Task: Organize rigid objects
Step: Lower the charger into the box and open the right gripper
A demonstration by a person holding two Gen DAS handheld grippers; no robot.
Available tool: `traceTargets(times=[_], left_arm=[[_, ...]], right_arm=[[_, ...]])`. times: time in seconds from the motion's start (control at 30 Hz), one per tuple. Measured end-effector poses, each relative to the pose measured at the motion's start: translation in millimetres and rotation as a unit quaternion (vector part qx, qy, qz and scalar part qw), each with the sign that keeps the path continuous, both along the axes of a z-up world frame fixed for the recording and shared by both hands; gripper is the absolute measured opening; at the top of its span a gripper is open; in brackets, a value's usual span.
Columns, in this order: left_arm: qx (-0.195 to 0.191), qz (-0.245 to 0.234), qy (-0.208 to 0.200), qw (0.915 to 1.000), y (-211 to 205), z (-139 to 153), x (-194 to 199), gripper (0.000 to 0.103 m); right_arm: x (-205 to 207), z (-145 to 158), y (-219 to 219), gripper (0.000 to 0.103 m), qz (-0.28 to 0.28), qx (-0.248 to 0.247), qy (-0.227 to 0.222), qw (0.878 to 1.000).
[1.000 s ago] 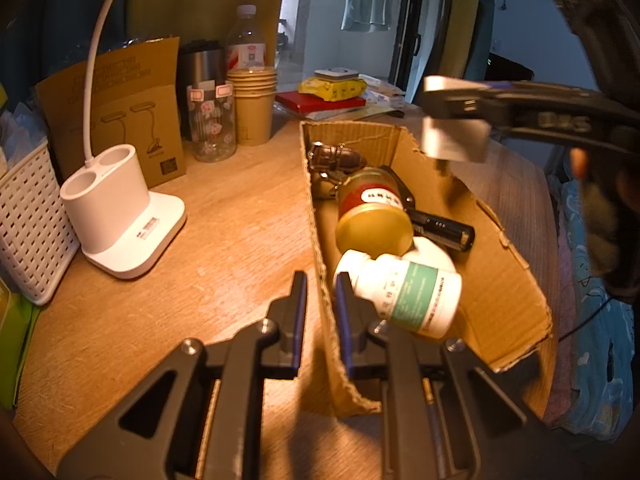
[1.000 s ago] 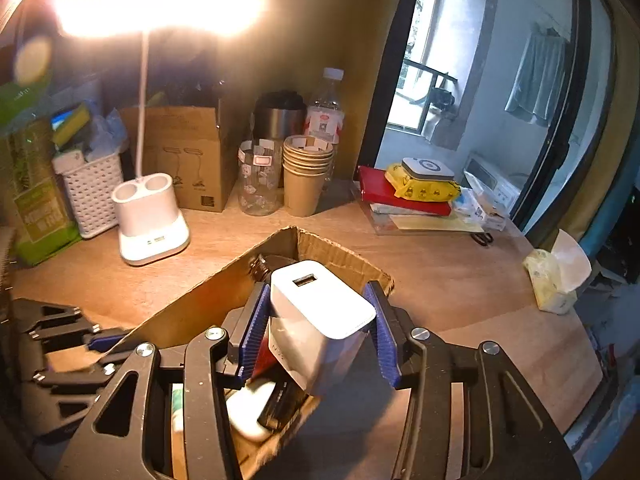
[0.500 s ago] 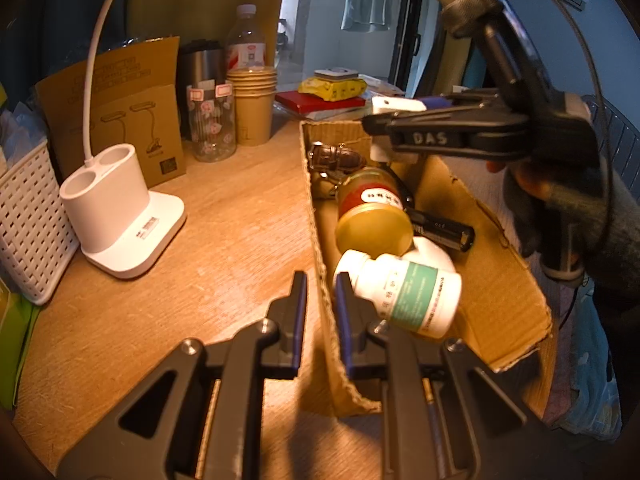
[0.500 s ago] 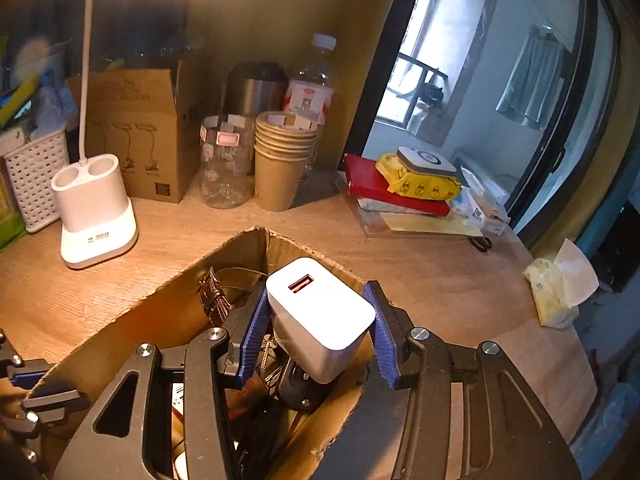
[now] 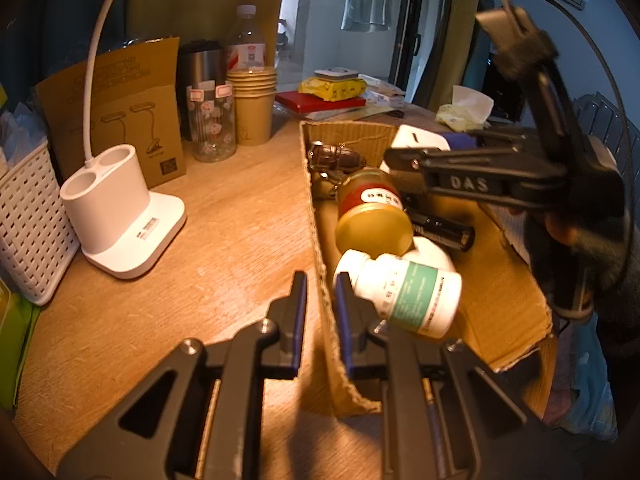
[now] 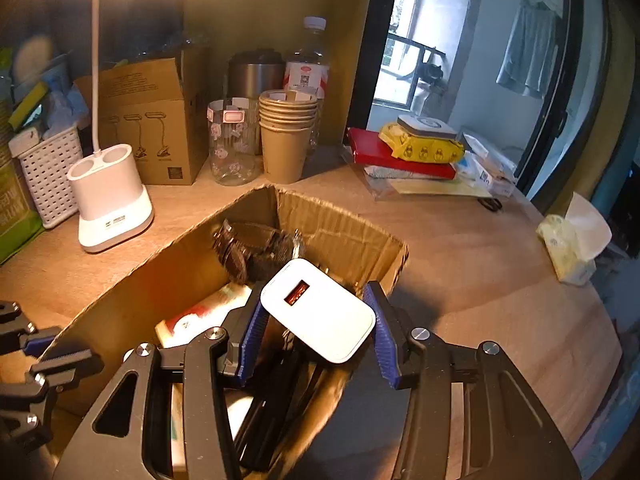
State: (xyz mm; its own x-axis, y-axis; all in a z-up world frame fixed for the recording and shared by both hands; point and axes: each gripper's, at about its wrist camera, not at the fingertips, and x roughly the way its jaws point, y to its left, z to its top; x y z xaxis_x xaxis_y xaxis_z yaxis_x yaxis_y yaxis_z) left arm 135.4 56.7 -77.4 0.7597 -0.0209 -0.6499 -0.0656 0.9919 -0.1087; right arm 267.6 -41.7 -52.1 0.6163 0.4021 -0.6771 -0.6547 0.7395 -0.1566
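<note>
The right gripper (image 6: 318,334) clamps a white USB charger (image 6: 318,316) at lower centre, over the cardboard box (image 6: 340,226); the left gripper (image 5: 320,308) pinches the box's near wall.

Left wrist view: low over the table (image 5: 224,220), close at the cardboard box (image 5: 500,304) near wall, facing along it toward the window. Right wrist view: higher, above the box's (image 6: 336,220) other side, angled down. Shared: box, desk lamp base (image 5: 120,220), paper cups (image 6: 286,136).

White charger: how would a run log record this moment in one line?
right gripper: shut on white charger | over cardboard box | left gripper: pinching box wall
</note>
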Motion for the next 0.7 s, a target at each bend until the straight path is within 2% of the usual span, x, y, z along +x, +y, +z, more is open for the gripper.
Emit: traceTargets(times=[0.1, 0.5, 0.6, 0.7], left_arm=[[0.001, -0.001, -0.001, 1.0, -1, 0, 0, 0.016], [0.002, 0.0, -0.001, 1.0, -2, -1, 0, 0.016], [0.003, 0.0, -0.001, 1.0, -2, -1, 0, 0.016], [0.003, 0.0, -0.001, 1.0, -2, -1, 0, 0.016]], right_arm=[[-8, -3, -7, 0.051, -0.002, 0.02, 0.025, 0.999], [-33, -5, -9, 0.051, -0.008, 0.04, 0.025, 0.999], [-46, -2, -11, 0.051, -0.011, 0.044, 0.013, 0.999], [-60, 4, -14, 0.058, -0.012, 0.054, 0.008, 0.998]])
